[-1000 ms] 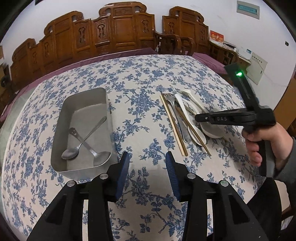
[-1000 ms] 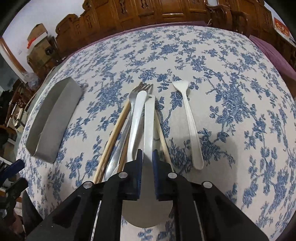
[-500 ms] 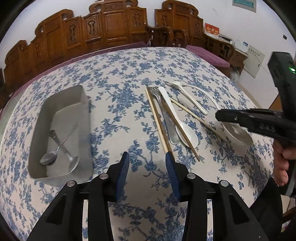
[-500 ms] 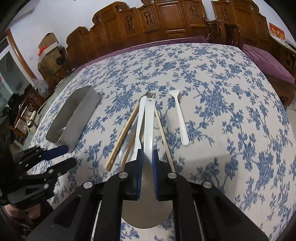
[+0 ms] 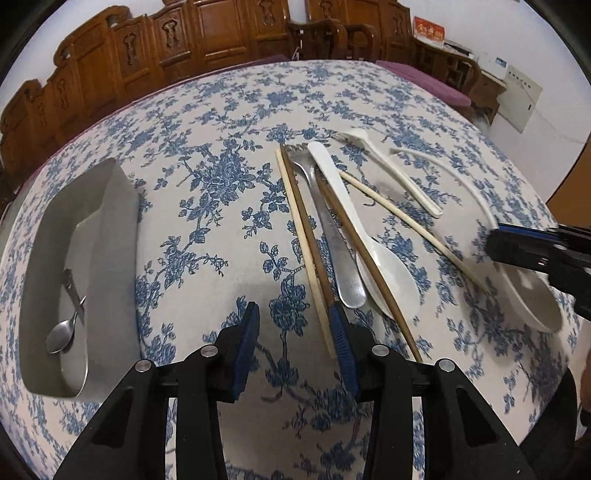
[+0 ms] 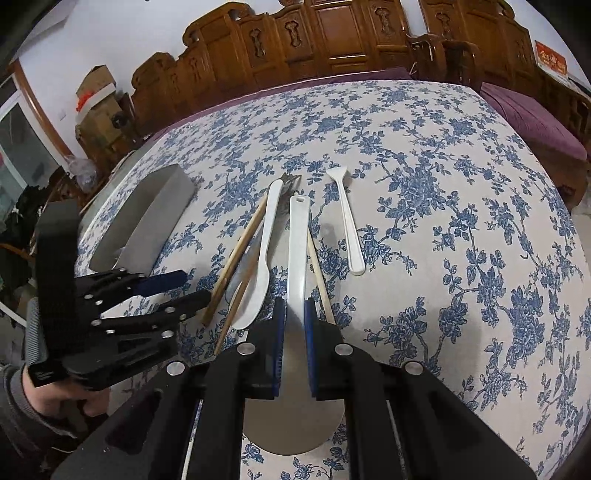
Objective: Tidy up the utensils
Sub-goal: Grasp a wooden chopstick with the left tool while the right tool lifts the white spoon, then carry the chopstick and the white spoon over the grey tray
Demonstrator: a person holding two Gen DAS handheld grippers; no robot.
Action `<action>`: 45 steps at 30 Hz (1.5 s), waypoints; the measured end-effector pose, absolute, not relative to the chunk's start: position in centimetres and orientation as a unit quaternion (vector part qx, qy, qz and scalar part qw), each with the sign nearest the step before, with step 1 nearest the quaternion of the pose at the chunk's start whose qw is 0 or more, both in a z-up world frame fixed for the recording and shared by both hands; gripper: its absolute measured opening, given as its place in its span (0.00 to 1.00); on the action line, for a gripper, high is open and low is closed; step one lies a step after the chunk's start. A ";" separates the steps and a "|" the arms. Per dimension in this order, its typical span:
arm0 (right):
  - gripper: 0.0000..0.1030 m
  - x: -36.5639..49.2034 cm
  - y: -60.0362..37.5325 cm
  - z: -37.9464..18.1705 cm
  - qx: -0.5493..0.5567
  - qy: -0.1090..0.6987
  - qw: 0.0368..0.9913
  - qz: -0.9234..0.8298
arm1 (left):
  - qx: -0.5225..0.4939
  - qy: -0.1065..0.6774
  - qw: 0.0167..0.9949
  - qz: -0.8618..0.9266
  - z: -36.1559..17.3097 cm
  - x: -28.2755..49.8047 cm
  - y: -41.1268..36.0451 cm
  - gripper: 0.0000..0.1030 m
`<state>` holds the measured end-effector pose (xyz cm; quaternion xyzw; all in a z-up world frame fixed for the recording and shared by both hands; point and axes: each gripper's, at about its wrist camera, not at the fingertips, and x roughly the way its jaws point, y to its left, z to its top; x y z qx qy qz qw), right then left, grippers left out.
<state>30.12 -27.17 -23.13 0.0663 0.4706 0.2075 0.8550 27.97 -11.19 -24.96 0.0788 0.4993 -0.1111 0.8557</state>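
Note:
My right gripper (image 6: pixel 294 314) is shut on a large white ladle (image 6: pixel 297 251) near its bowl and holds it above the table; the ladle also shows in the left wrist view (image 5: pixel 532 295). My left gripper (image 5: pixel 295 332) is open and empty, low over the near ends of the chopsticks (image 5: pixel 306 251). On the cloth lie a metal fork (image 5: pixel 328 236), a white spoon (image 5: pixel 373 254), a loose pale chopstick (image 5: pixel 406 221) and a white plastic fork (image 5: pixel 391 170). A metal tray (image 5: pixel 118 229) at left holds two metal spoons (image 5: pixel 61 332).
The round table carries a blue floral cloth (image 6: pixel 461 206). Carved wooden chairs (image 6: pixel 332 33) stand along its far side. A cardboard box (image 6: pixel 96 92) sits at the back left. The table edge drops off at the right and near sides.
My left gripper has moved right, from beside the tray to over the chopsticks' near ends. My right gripper has lifted the ladle off the pile and drawn it back.

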 end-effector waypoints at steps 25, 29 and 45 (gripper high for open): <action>0.12 30.1 -26.9 -23.6 0.068 0.476 0.851 0.209 | 0.077 0.498 0.860 -0.080 -24.7 28.2 -9.8 0.04; 0.12 30.0 -26.6 -23.4 0.067 0.476 0.851 0.212 | 0.068 0.490 0.866 -0.075 -23.6 27.7 -8.8 0.04; 0.12 30.6 -24.8 -19.5 0.070 0.457 0.856 0.229 | 0.038 0.453 0.884 -0.109 -16.9 25.1 -5.9 0.04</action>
